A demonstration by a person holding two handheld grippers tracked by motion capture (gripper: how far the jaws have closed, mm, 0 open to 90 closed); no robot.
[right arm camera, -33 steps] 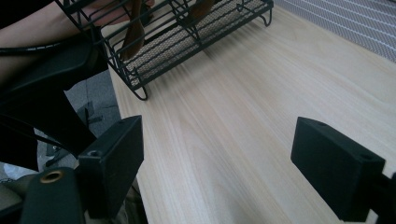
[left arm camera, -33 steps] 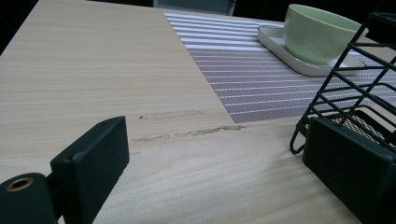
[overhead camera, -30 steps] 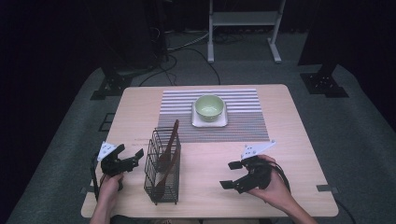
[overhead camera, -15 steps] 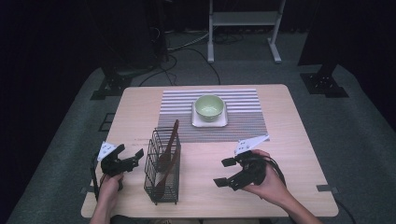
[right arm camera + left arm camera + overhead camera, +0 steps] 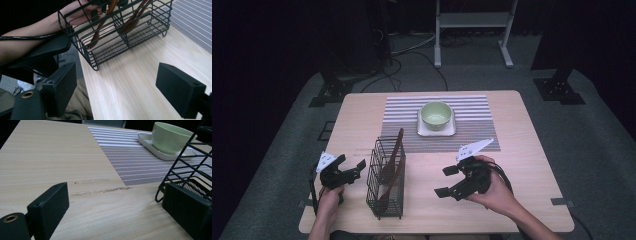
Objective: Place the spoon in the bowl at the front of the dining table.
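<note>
High view: the left gripper [image 5: 353,168] hovers with its jaws apart just left of the black wire rack [image 5: 386,177], which stands near the front edge of the table [image 5: 532,150] and holds brown wooden utensils [image 5: 393,157], while the right gripper [image 5: 446,181], jaws also spread, points toward the rack from its right. Left gripper view: the parted jaws frame bare table, with the rack [image 5: 190,165] by the right jaw and a green bowl [image 5: 172,137] on its white tray beyond. Right gripper view: the wide-open jaws face the rack [image 5: 117,30], near but apart, utensils [image 5: 105,22] leaning inside.
</note>
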